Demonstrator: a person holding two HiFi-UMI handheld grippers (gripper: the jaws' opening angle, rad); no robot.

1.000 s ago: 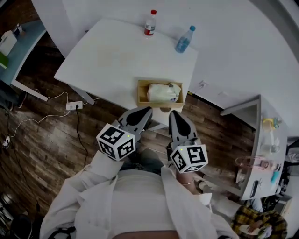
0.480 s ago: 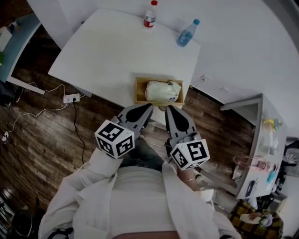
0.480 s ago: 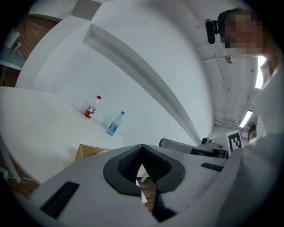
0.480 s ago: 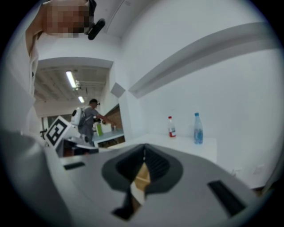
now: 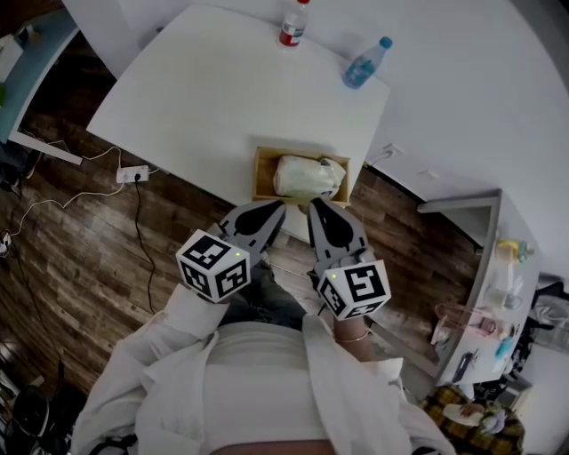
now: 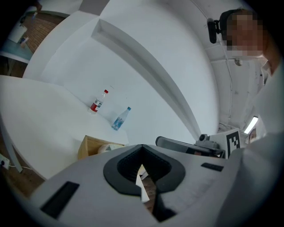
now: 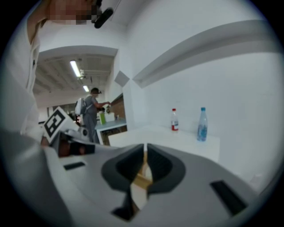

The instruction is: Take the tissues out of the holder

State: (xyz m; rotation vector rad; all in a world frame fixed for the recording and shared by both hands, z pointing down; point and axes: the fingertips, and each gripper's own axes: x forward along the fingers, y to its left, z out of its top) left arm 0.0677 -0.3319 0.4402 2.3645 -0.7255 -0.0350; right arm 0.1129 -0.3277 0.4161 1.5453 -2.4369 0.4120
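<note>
Both tongs are closed with nothing between them. The left tongs and right tongs hover side by side at the centre of the frame, just below the wooden holder. It sits at the lower edge of the white surface, with the tissues inside. A red-labelled bottle and a blue bottle stand near the top of the frame.

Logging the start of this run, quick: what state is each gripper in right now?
Left gripper: closed, holding nothing.
Right gripper: closed, holding nothing.
</note>
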